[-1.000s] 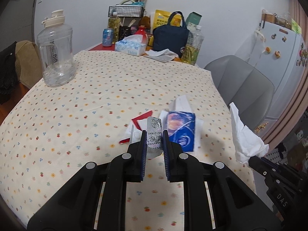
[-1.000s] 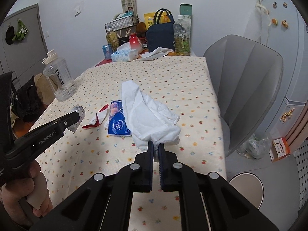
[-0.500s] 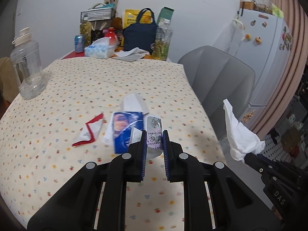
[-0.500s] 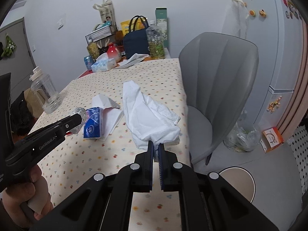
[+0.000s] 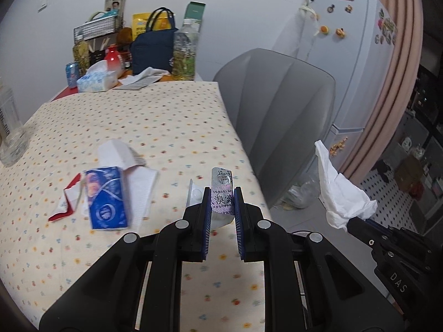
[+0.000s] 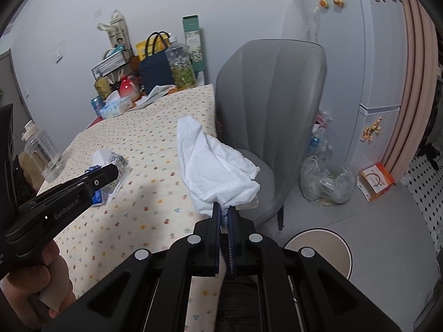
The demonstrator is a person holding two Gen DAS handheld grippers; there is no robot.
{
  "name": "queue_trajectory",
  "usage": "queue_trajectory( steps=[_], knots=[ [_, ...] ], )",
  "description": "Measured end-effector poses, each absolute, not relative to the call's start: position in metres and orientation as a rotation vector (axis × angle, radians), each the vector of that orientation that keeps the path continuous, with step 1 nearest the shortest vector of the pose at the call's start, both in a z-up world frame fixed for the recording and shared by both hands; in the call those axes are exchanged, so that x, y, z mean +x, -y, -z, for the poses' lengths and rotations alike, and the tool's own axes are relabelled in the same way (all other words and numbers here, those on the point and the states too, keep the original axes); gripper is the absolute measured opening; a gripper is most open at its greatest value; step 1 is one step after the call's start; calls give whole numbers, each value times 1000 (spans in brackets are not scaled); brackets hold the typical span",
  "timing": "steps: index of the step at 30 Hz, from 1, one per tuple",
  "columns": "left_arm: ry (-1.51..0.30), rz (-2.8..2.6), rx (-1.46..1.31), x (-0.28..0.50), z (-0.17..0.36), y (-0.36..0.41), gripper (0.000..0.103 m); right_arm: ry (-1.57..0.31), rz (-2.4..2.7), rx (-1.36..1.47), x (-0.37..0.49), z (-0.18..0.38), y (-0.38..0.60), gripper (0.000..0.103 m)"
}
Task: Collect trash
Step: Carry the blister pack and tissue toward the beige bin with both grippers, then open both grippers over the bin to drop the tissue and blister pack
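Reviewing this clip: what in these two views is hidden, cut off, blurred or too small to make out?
- Silver foil blister pack, left wrist view: lower part hidden between the left tongs; print mostly illegible.
- Crumpled white tissue, right wrist view: pinched end hidden inside the right tongs.
- Clear plastic water jug, left wrist view: cut off by the left edge.
- Blue tissue packet, left wrist view: blurred, label unreadable.
- Clear plastic bag on the floor, right wrist view: contents indistinct.

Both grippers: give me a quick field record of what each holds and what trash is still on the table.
left gripper: shut on silver blister pack
right gripper: shut on crumpled white tissue
still on table: blue tissue packet, red-and-white wrapper, white paper
likely drop point: clear plastic bag on floor beside grey chair
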State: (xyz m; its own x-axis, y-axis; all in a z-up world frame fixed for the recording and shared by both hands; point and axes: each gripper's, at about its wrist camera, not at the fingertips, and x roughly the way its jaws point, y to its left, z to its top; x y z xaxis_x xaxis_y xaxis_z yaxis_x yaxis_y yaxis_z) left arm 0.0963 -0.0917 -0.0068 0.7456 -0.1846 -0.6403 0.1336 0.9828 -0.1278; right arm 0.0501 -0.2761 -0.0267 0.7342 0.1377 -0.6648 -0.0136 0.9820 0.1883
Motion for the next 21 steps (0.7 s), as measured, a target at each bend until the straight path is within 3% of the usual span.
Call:
queue_trajectory(
  steps=[21],
  knots=[
    [-797,307,54,126,36,203,16,-807,54,322,58,75,374,6]
  ],
)
